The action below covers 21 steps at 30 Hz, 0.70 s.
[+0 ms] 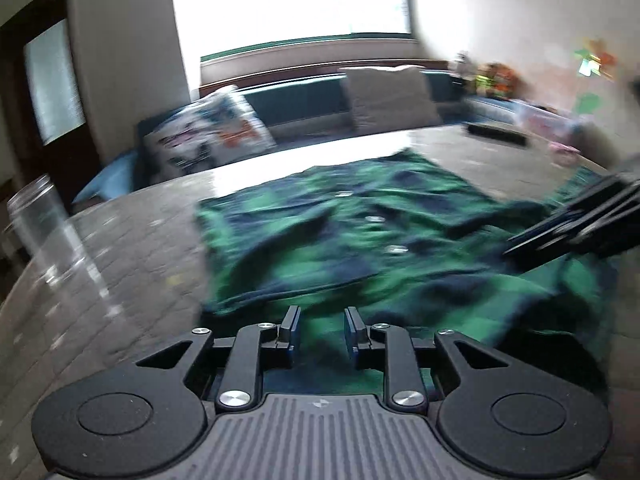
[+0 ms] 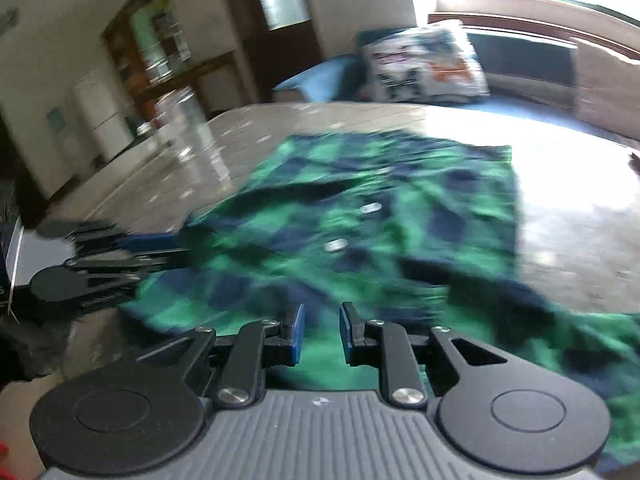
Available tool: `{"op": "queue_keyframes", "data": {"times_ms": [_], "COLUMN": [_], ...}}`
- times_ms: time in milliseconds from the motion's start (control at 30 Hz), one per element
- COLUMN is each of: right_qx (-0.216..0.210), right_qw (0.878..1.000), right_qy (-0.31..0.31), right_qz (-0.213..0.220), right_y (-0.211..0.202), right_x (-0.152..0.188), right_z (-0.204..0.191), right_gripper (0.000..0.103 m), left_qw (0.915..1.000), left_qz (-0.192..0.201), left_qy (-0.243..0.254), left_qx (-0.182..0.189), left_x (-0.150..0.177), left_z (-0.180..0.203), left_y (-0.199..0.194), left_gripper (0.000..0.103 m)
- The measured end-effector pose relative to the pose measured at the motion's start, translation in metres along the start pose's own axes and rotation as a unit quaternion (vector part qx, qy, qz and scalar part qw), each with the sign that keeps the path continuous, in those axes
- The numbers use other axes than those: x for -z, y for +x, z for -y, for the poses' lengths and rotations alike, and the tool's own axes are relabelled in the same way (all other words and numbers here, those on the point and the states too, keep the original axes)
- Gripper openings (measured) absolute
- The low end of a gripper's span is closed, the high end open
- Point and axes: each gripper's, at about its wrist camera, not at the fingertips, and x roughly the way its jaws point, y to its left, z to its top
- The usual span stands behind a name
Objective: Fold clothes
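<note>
A green and dark blue plaid shirt (image 1: 360,240) lies spread, button side up, on the pale patterned table (image 1: 132,264). My left gripper (image 1: 321,316) hovers open over the shirt's near edge, with cloth showing in the gap between the blue pads. Its dark body also shows in the right wrist view, where the left gripper (image 2: 120,256) reaches the shirt's (image 2: 360,220) left edge. My right gripper (image 2: 322,312) is open too, low over the shirt's near part. In the left wrist view the right gripper (image 1: 560,232) comes in from the right. Both views are motion-blurred.
A clear glass jar (image 1: 48,232) (image 2: 180,120) stands on the table left of the shirt. A flat black object (image 1: 496,134) lies at the far right of the table. Behind the table is a teal sofa (image 1: 304,104) with cushions (image 1: 208,132).
</note>
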Motion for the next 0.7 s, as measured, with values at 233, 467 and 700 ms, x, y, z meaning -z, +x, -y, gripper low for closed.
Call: {"op": "queue_keyframes", "data": {"times_ms": [233, 467, 700], "right_qx": [0.016, 0.024, 0.017], "right_qw": [0.996, 0.996, 0.999], "right_qy": [-0.088, -0.090, -0.049], "right_qz": [-0.021, 0.000, 0.008], "right_y": [0.023, 0.006, -0.009], "right_x": [0.034, 0.044, 0.045], "right_z": [-0.040, -0.045, -0.029], "right_gripper": [0.019, 0.019, 0.020], "left_qw": [0.9978, 0.9957, 0.9960], "left_qz": [-0.003, -0.003, 0.008], "left_qy": [0.063, 0.087, 0.083], "left_qx": [0.020, 0.030, 0.034], "left_x": [0.021, 0.032, 0.024], "left_z": [0.035, 0.048, 0.044], "left_y": [0.002, 0.001, -0.011], "left_gripper": [0.028, 0.028, 0.031]}}
